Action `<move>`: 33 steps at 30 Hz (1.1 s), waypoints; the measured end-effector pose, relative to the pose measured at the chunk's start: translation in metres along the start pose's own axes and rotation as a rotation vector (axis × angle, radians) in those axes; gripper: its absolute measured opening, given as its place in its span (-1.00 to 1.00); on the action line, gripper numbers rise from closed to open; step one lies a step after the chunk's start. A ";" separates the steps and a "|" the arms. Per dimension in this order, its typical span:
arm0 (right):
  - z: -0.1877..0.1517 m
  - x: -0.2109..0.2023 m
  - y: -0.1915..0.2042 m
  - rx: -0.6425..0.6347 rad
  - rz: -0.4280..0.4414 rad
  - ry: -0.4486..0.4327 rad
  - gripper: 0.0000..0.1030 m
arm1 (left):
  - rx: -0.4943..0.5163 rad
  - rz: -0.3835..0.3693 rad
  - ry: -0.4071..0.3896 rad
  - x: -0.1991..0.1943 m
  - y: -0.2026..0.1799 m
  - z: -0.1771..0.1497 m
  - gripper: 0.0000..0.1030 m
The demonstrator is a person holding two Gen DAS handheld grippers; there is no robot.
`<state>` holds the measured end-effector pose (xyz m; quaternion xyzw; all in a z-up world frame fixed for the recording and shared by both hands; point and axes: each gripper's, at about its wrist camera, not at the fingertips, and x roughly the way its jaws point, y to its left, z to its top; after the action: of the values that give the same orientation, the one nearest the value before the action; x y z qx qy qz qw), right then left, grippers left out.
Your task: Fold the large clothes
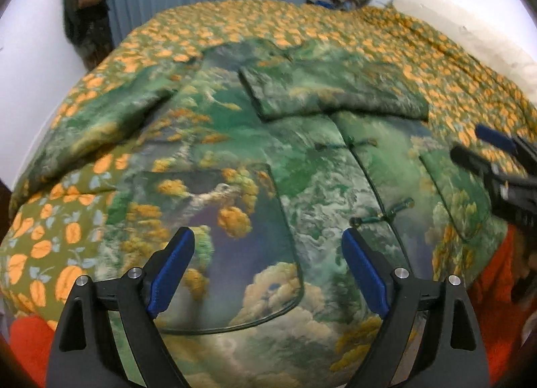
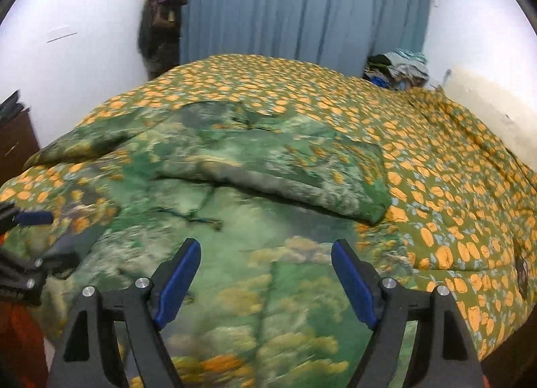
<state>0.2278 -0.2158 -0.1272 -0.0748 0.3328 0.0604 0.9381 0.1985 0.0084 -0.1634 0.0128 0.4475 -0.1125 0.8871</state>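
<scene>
A large green landscape-print jacket (image 1: 302, 166) lies front up on the bed, with frog buttons down its middle. Its right sleeve (image 1: 335, 92) is folded across the chest; the left sleeve (image 1: 100, 123) lies spread out to the left. The jacket also shows in the right wrist view (image 2: 268, 213), with the folded sleeve (image 2: 302, 180) across it. My left gripper (image 1: 268, 270) is open and empty above the jacket's lower left pocket. My right gripper (image 2: 265, 277) is open and empty above the jacket's lower right part; it also shows in the left wrist view (image 1: 496, 159).
The bed carries a green bedspread with orange leaf print (image 2: 453, 193). A pile of clothes (image 2: 399, 69) lies at the far right corner. Blue curtains (image 2: 302, 8) and hanging dark clothes (image 2: 161, 18) stand behind. A brown cabinet (image 2: 13, 143) stands at left.
</scene>
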 end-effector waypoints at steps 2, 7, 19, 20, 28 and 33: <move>-0.002 -0.008 0.008 -0.045 -0.010 -0.021 0.59 | -0.045 0.000 -0.012 -0.004 0.012 0.001 0.79; -0.002 -0.015 0.021 -0.119 -0.024 -0.070 0.59 | -0.155 0.038 -0.016 -0.003 0.049 0.007 0.80; -0.015 0.004 0.032 -0.138 0.002 -0.038 0.59 | -0.421 0.170 -0.039 0.007 0.181 0.031 0.90; -0.015 0.005 0.033 -0.144 0.000 -0.042 0.59 | -0.459 0.173 -0.036 0.012 0.196 0.032 0.90; -0.016 0.018 0.035 -0.147 -0.017 -0.010 0.59 | -0.895 0.138 -0.029 0.058 0.315 0.008 0.90; -0.012 0.032 0.042 -0.154 -0.011 0.019 0.59 | -1.055 0.136 -0.047 0.069 0.354 -0.006 0.90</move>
<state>0.2387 -0.1747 -0.1607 -0.1490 0.3357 0.0801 0.9266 0.3078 0.3408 -0.2499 -0.4089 0.4215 0.1853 0.7879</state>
